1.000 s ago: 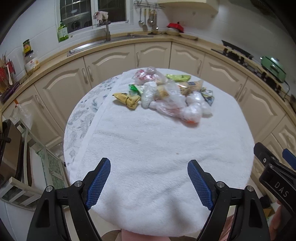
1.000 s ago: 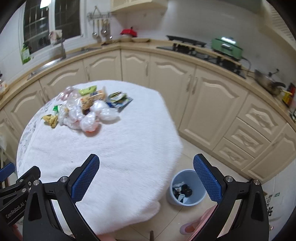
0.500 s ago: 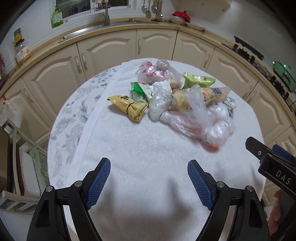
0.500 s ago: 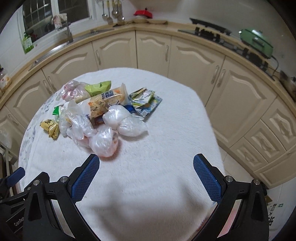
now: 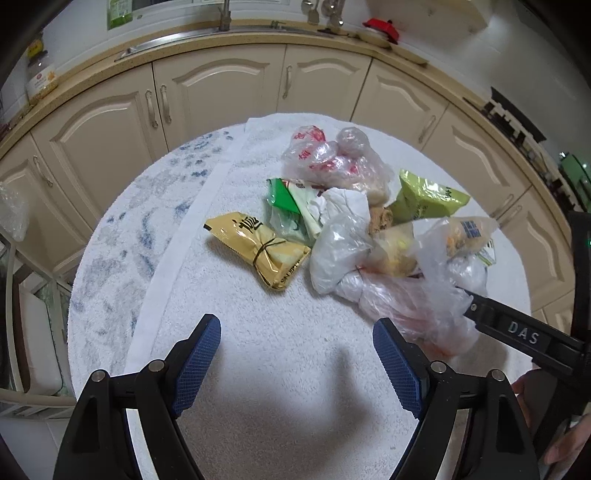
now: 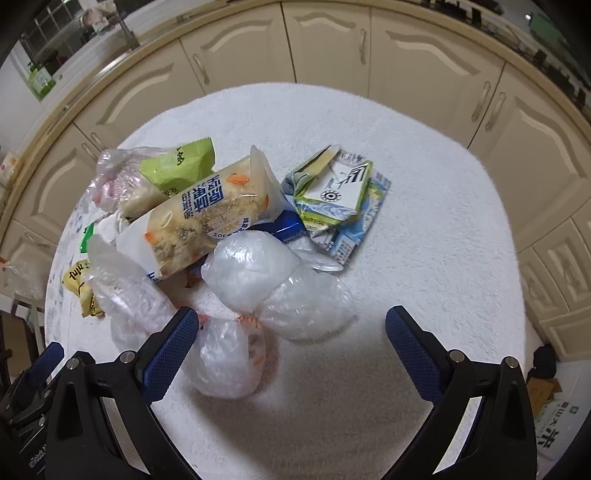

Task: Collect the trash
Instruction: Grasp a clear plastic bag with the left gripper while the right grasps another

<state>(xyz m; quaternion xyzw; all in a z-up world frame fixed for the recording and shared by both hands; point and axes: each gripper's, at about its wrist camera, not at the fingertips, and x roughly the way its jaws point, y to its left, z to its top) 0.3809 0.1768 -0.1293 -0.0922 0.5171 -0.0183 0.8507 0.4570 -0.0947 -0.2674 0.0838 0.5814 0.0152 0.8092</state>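
Observation:
A heap of trash lies on the round table under a white towel (image 5: 258, 332): a yellow packet (image 5: 258, 251), a green wrapper (image 5: 286, 205), a lime-green packet (image 5: 424, 201) and several clear plastic bags (image 5: 340, 247). My left gripper (image 5: 295, 354) hovers open over bare towel just short of the yellow packet. My right gripper (image 6: 291, 343) points down at the heap's near side, its jaws closing. A knotted clear bag (image 6: 229, 362) lies between its fingers and is not pinched. Behind it are a blue-printed snack bag (image 6: 207, 214) and a flattened carton (image 6: 336, 192).
Cream cabinets (image 5: 221, 92) and a counter curve round the table's far side, with a sink (image 5: 221, 29) at the back. A jar (image 5: 38, 74) stands on the counter at the left. The right gripper's black body (image 5: 517, 336) reaches in beside the heap. Cardboard (image 6: 543, 391) lies on the floor.
Both grippers have come forward and down toward the heap, which now fills more of each view. The right jaws have narrowed slightly. The blue bin on the floor has left the right view.

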